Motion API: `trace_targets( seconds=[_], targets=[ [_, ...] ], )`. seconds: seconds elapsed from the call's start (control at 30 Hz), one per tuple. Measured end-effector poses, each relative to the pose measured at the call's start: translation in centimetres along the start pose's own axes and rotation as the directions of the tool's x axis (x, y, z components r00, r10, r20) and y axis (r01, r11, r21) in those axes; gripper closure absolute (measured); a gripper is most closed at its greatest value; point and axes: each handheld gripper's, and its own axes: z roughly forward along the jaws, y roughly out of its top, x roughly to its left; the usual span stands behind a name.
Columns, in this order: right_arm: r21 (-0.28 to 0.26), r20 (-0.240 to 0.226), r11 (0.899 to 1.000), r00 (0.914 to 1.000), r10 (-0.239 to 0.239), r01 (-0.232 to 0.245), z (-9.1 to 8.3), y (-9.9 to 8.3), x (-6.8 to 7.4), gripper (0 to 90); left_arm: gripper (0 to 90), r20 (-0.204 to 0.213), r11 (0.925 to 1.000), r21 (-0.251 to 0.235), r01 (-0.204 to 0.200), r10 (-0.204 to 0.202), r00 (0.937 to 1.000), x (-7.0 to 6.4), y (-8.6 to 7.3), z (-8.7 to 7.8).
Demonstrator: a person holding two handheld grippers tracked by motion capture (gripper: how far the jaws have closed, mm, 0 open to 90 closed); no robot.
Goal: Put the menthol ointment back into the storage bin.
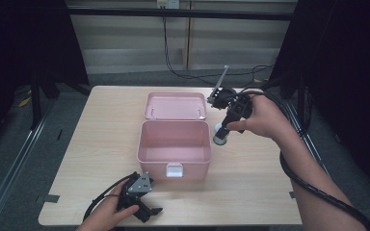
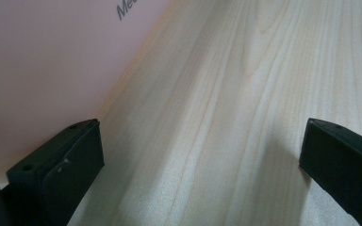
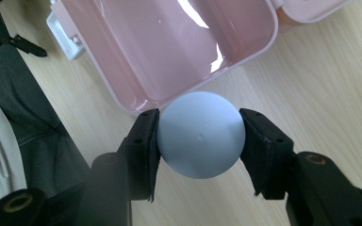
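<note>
A pink box (image 1: 173, 149) stands open in the middle of the wooden table, its lid (image 1: 176, 106) folded back flat behind it. My right gripper (image 1: 220, 134) hangs just right of the box's right wall, shut on a pale blue-white ball (image 3: 201, 134); the ball (image 1: 220, 133) is squeezed between both jaws, beside the box's rim (image 3: 202, 82). My left gripper (image 1: 150, 211) rests low near the table's front edge, in front of the box's left corner. It is open, with bare wood between its jaws and the pink wall (image 2: 42, 70) to one side.
The box has a white latch (image 1: 174, 171) on its front wall and looks hollow inside (image 3: 169, 42). Black cables trail from both grippers. Dark floor and a metal rail lie left of the table (image 1: 101, 125); a wall and cords stand beyond it.
</note>
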Motion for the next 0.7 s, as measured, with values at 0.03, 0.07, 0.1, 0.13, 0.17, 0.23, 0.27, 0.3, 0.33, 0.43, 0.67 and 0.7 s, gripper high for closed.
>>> trace_targets(
  seconds=[0.03,0.07,0.1,0.13,0.17,0.23,0.27,0.3,0.33,0.43,0.67,0.7],
  targets=[
    [-0.004,-0.004,1.0,1.0,0.006,-0.006,0.0,0.4,0.0,50.6,0.0,0.0,1.0,-0.001,0.0,0.0,1.0,0.0,0.0,0.0],
    [-0.012,-0.007,1.0,0.9999,0.009,-0.009,0.1,0.5,0.0,50.6,0.0,0.0,1.0,0.0,0.0,0.0,1.0,0.0,0.0,0.0],
    [-0.008,-0.009,1.0,0.9999,0.014,-0.014,0.1,0.8,0.0,50.6,0.0,0.0,1.0,0.0,0.0,0.0,1.0,0.0,0.0,0.0],
    [-0.008,-0.009,1.0,0.9999,0.014,-0.014,0.1,0.8,0.0,50.6,0.0,0.0,1.0,0.0,0.0,0.0,1.0,0.0,0.0,0.0],
    [-0.007,-0.012,1.0,0.9998,0.018,-0.018,0.1,0.9,-0.1,50.6,0.0,0.003,1.0,0.0,0.004,-0.004,1.0,0.0,0.0,0.0],
    [-0.009,-0.006,1.0,0.9997,0.024,-0.024,0.2,1.4,-0.1,50.6,0.0,0.002,1.0,0.0,0.005,-0.005,1.0,0.0,0.0,0.0],
    [-0.007,-0.004,0.999,0.9995,0.031,-0.031,0.2,1.7,-0.1,50.6,0.0,0.002,1.0,0.0,0.005,-0.005,1.0,0.0,0.0,0.0],
    [-0.007,-0.005,0.999,0.9993,0.038,-0.038,0.2,1.9,-0.1,50.6,0.0,0.002,1.0,0.0,0.005,-0.005,1.0,0.0,0.0,0.0],
    [-0.007,-0.005,0.999,0.9993,0.038,-0.038,0.2,1.9,-0.1,50.6,0.0,0.002,1.0,0.0,0.005,-0.005,1.0,0.0,0.0,0.0],
    [-0.011,-0.003,0.997,0.9969,0.079,-0.079,0.2,2.5,-0.2,50.6,0.0,0.002,1.0,0.0,0.005,-0.005,1.0,0.0,0.0,0.0],
    [-0.019,0.003,0.987,0.9875,0.157,-0.157,0.4,3.7,-0.5,50.6,0.0,0.002,1.0,0.002,0.005,-0.006,1.0,0.0,0.0,0.0],
    [-0.019,0.003,0.987,0.9875,0.157,-0.157,0.4,3.7,-0.5,50.6,0.0,0.002,1.0,0.002,0.006,-0.006,1.0,0.0,0.0,0.0]
  ],
)
